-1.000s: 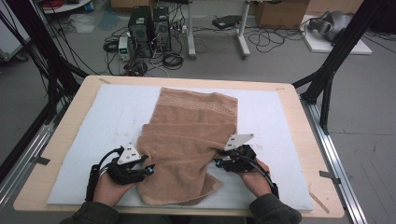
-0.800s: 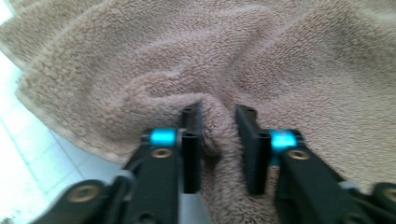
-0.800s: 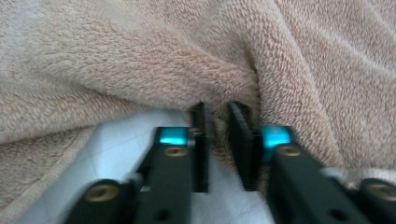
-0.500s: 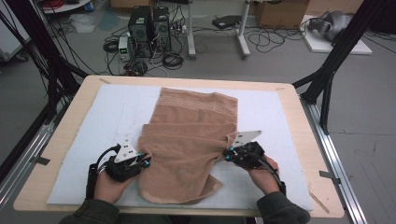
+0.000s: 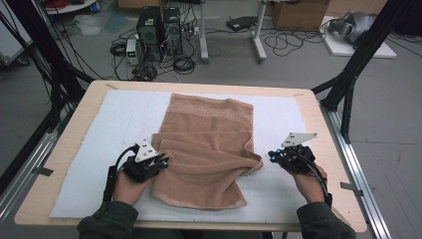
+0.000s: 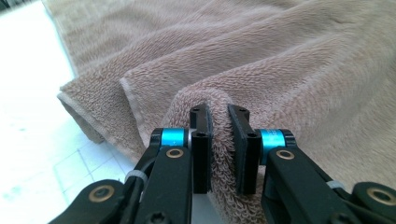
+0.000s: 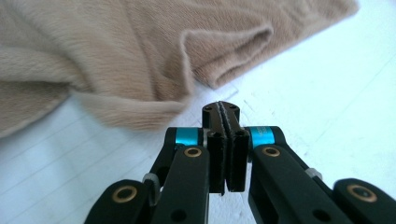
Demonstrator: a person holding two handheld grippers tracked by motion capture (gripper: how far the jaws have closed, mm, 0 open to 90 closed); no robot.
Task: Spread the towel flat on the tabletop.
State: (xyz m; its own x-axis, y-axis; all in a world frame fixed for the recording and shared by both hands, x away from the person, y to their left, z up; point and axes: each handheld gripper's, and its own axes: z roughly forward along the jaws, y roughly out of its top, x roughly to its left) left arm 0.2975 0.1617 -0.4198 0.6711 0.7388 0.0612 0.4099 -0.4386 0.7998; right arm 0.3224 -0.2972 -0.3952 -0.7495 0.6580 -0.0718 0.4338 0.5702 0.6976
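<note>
Your left gripper (image 6: 219, 140) has just closed on a raised fold of the tan towel (image 5: 209, 144), centre frame. Your right gripper (image 7: 226, 140) is clamped on nothing, w/ the towel edge just beyond its tips, upper left

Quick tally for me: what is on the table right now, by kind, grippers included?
Brown towel: 1
White mat under it: 1
Handheld grippers: 2, the left gripper and the right gripper
Total: 4
</note>
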